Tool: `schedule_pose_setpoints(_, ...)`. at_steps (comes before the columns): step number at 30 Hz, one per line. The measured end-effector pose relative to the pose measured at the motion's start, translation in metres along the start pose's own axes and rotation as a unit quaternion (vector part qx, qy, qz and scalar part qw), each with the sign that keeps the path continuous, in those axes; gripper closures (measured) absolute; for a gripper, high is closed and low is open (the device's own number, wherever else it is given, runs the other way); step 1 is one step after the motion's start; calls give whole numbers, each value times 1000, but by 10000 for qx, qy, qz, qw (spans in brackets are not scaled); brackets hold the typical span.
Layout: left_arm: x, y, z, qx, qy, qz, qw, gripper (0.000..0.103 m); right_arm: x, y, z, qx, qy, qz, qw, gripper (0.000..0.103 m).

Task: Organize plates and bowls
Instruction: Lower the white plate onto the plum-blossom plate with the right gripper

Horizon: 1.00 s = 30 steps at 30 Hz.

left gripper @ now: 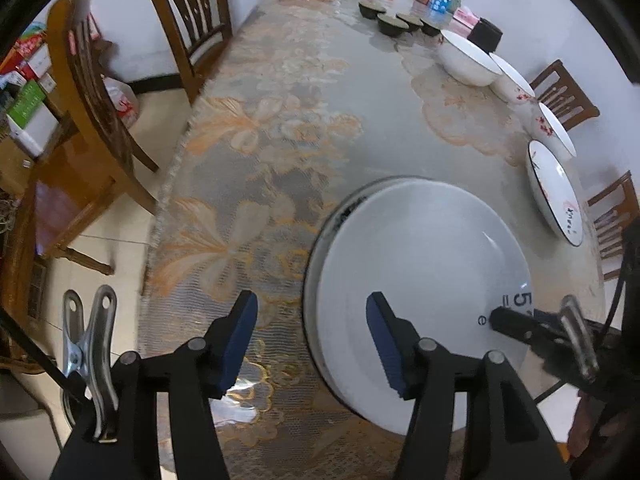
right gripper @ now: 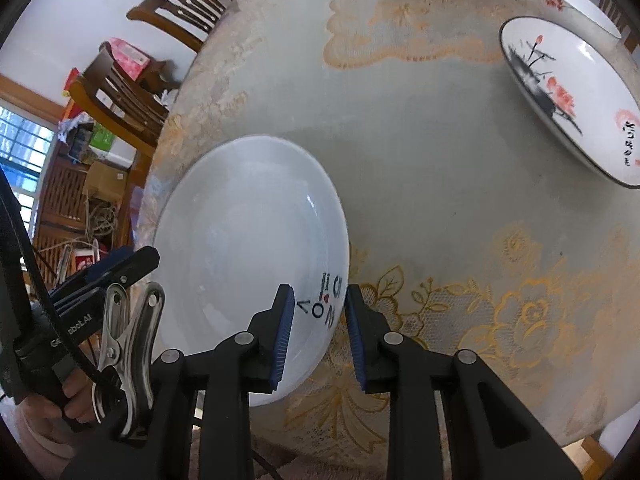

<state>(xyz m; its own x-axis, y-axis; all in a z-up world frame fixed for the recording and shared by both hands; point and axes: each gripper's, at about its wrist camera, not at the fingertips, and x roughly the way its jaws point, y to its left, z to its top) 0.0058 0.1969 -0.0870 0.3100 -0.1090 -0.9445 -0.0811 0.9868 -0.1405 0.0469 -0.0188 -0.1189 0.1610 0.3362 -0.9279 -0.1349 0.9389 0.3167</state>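
A white plate (left gripper: 420,272) with black lettering near its edge lies at the near end of the table and seems to rest on a second plate whose dark-trimmed rim (left gripper: 348,208) peeks out at its left. My left gripper (left gripper: 312,304) is open, its jaws astride the plate's left rim without touching it. In the right wrist view the same plate (right gripper: 248,240) has my right gripper (right gripper: 318,296) open across its lettered right rim, one pad over the plate and one outside. A painted plate (right gripper: 568,92) with red flowers lies apart at the far right.
Along the table's right side stand white bowls with red blossoms (left gripper: 552,128) and a larger white bowl (left gripper: 468,58). Several small dark bowls (left gripper: 394,24) and clutter sit at the far end. Wooden chairs (left gripper: 100,120) line the left side. A lace cloth (left gripper: 260,140) covers the table.
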Motion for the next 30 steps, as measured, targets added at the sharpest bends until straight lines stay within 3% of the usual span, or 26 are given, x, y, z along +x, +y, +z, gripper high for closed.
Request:
schedule_pose_setpoints(5,10,-1,2,-111,194,-271,9994,43,11,25,0,-506,38,-428,9978,58)
schedule_pose_setpoints(7,9,-3,1,-40,147,-238,9996,44,15,38,-2,-802,44,-618,9949,45)
schedule_pose_setpoints(11,11,0,2,-44,76,-24,10000,44,21,46,-3,-997,-50,-680,9927,35)
schedule_pose_setpoints(14,13,2,4,-94,56,-125,9999,45,23,33,-2,-680,-173,-287,9971,38)
schedule_pose_setpoints(16,14,-2,3,14,109,-249,9996,59,21,19,-1,-331,-247,-3,9991,47)
schedule_pose_setpoints(17,15,-6,3,80,154,-294,9994,57,20,13,-1,-170,-289,111,9994,54)
schedule_pose_setpoints(19,16,-18,2,335,119,1,9994,57,19,4,-3,41,-329,279,9991,62)
schedule_pose_setpoints(30,24,-57,6,717,243,-262,9968,55,8,-22,-16,643,-524,147,9964,62)
